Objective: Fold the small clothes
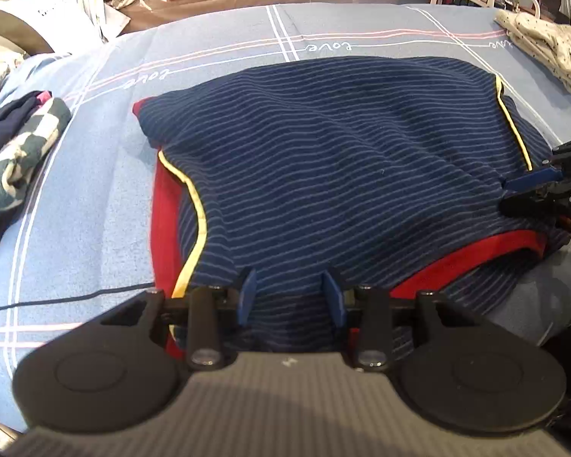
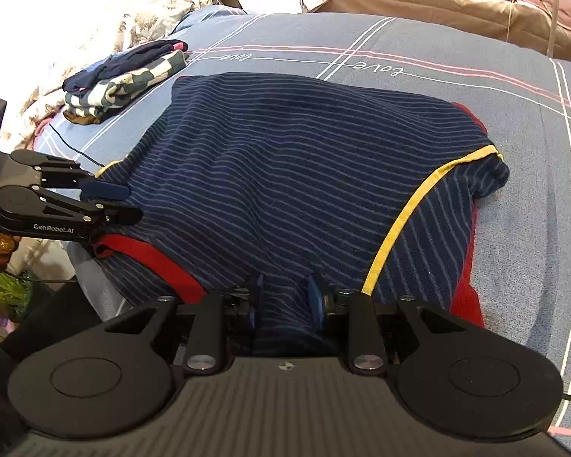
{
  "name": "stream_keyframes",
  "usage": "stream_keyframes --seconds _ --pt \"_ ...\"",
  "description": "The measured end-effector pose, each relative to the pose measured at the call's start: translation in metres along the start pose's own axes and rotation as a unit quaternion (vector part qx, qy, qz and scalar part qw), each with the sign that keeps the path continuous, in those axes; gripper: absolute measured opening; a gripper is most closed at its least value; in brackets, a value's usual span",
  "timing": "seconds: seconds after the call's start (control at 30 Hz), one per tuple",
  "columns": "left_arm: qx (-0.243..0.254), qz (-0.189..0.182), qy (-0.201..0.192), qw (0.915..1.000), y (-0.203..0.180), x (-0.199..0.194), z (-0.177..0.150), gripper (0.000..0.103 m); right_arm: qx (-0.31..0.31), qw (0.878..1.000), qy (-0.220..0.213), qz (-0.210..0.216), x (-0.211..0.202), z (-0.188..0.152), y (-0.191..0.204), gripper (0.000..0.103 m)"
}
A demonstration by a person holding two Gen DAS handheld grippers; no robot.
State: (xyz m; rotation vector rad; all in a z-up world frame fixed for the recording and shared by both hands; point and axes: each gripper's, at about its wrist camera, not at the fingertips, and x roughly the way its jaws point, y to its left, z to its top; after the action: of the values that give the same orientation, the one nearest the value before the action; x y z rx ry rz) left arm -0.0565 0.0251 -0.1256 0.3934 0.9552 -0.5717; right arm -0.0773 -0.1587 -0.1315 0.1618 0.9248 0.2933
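Note:
A navy striped garment with yellow piping and red trim lies spread on the blue bedsheet; it also shows in the right wrist view. My left gripper holds the garment's near edge, with cloth between its blue pads. My right gripper likewise has the near edge pinched between its pads. Each gripper shows in the other's view: the right one at the garment's right side, the left one at its left side, both closed on cloth.
A stack of folded clothes lies at the left of the bed, also in the right wrist view. A cream dotted garment lies at the far right. A brown sofa with piled clothes stands behind the bed.

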Motion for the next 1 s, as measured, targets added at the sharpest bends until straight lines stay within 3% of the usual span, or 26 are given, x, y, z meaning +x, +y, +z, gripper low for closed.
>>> stream_keyframes --seconds 0.27,0.33,0.4,0.53,0.6,0.7,0.83,0.93,1.0 --pt "0.011 0.026 0.002 0.9996 -0.013 0.0 0.004 0.043 0.001 1.0 -0.001 -0.009 0.003 0.001 0.002 0.048" --pt "0.016 0.036 -0.001 0.9992 -0.017 -0.001 0.003 0.046 0.017 1.0 -0.002 -0.006 0.003 0.002 0.001 0.055" --pt "0.022 0.05 -0.003 0.9985 -0.021 -0.002 0.003 0.051 0.038 0.999 -0.004 0.008 0.001 0.003 -0.002 0.072" --pt "0.036 0.066 0.0 0.9972 -0.032 -0.008 0.007 0.066 0.049 0.999 -0.02 0.013 -0.01 0.008 -0.004 0.08" --pt "0.03 0.059 -0.004 0.9978 -0.038 -0.015 0.01 0.067 0.053 0.998 -0.036 0.007 -0.02 0.014 -0.009 0.088" --pt "0.013 0.021 -0.016 0.9996 -0.052 -0.03 0.016 0.068 0.079 0.995 -0.061 0.011 -0.037 0.024 -0.026 0.092" --pt "0.012 -0.085 -0.028 0.9959 -0.087 -0.042 0.029 0.08 0.125 0.989 -0.085 0.001 -0.053 0.033 -0.064 0.098" --pt "0.036 -0.17 -0.01 0.9847 -0.114 -0.037 0.029 0.08 0.162 0.983 -0.091 -0.005 -0.059 0.033 -0.088 0.098" --pt "0.023 -0.236 0.016 0.9713 -0.12 -0.027 0.025 0.078 0.188 0.977 -0.097 0.007 -0.061 0.028 -0.098 0.098"
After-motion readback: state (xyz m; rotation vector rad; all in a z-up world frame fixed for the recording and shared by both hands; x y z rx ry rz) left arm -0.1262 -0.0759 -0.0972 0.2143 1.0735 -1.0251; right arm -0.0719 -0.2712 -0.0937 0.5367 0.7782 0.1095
